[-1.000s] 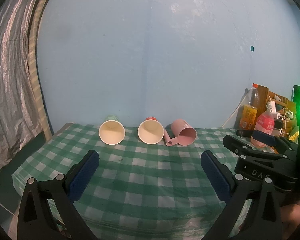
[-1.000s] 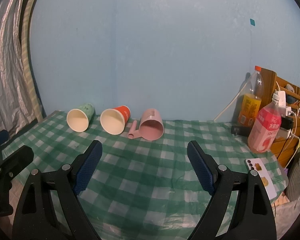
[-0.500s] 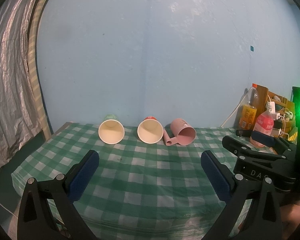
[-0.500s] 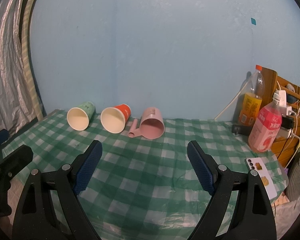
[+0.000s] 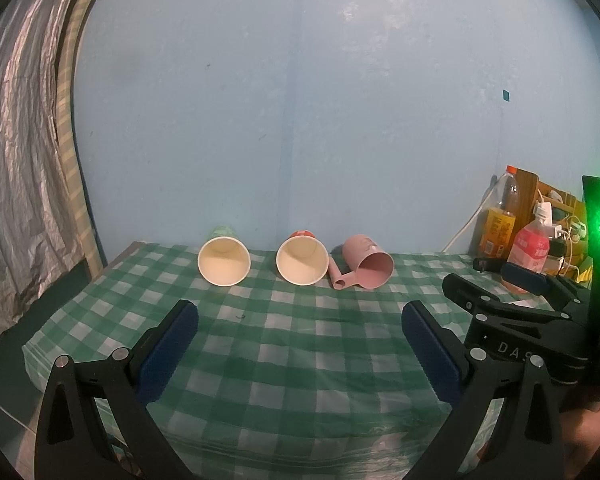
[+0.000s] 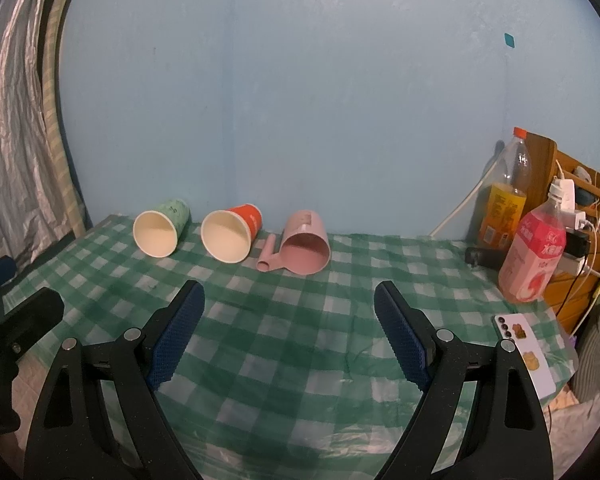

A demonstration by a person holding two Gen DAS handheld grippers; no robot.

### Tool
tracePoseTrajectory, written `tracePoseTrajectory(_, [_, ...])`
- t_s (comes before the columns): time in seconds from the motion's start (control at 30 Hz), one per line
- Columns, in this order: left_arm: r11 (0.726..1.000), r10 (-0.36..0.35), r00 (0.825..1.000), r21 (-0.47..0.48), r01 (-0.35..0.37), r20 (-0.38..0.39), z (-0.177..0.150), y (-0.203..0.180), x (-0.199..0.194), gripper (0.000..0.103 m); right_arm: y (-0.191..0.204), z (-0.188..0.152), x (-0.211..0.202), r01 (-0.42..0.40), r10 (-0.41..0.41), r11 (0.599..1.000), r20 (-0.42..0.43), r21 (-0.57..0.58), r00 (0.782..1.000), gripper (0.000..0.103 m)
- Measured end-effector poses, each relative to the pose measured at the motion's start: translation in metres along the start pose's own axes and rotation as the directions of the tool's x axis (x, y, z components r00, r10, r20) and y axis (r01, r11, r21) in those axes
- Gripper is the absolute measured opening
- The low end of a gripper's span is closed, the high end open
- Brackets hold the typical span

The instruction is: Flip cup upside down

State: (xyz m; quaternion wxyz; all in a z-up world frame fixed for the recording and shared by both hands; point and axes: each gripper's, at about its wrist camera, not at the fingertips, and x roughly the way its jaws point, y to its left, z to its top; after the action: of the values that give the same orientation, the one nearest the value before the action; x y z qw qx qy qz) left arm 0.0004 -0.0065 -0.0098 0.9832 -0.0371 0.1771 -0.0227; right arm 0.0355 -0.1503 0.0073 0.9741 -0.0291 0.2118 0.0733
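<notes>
Three cups lie on their sides at the far edge of the green checked table, mouths toward me. A green paper cup [image 5: 224, 261] [image 6: 161, 227] is leftmost, a red paper cup [image 5: 302, 260] [image 6: 230, 232] is in the middle, and a pink plastic mug [image 5: 367, 267] [image 6: 305, 243] with a handle is on the right. My left gripper [image 5: 300, 344] is open and empty, well short of the cups. My right gripper [image 6: 290, 328] is open and empty too, near the table's front; it also shows in the left wrist view [image 5: 512, 292].
The green checked tablecloth [image 6: 300, 320] covers the table against a blue wall. At the right stand an orange drink bottle [image 6: 506, 196], a pink drink bottle [image 6: 536, 256], a wooden rack with chargers and cables [image 6: 580, 216], and a phone [image 6: 528, 356]. A silver curtain [image 5: 16, 160] hangs at left.
Both grippers have drifted very slightly; the view has barely shifted. The cups have not moved and both grippers stay open.
</notes>
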Motion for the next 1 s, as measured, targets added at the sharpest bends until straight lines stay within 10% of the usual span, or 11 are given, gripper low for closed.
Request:
tracePoseTrajectory(0.53, [0.999,0.039,0.997,0.013,-0.039,-0.063,0.032,0.0,0.031,0.103,-0.016,0.017,0.032,-0.082,0.084,0.996,-0.072,0.031,0.994,0.086])
tracePoseTrajectory(1.0, [0.988,0.037,0.966,0.153,0.003,-0.258,0.11,-0.011,0.145,0.103,-0.056,0.096,0.106,-0.216,0.242,0.965,-0.183,0.151,0.953,0.086])
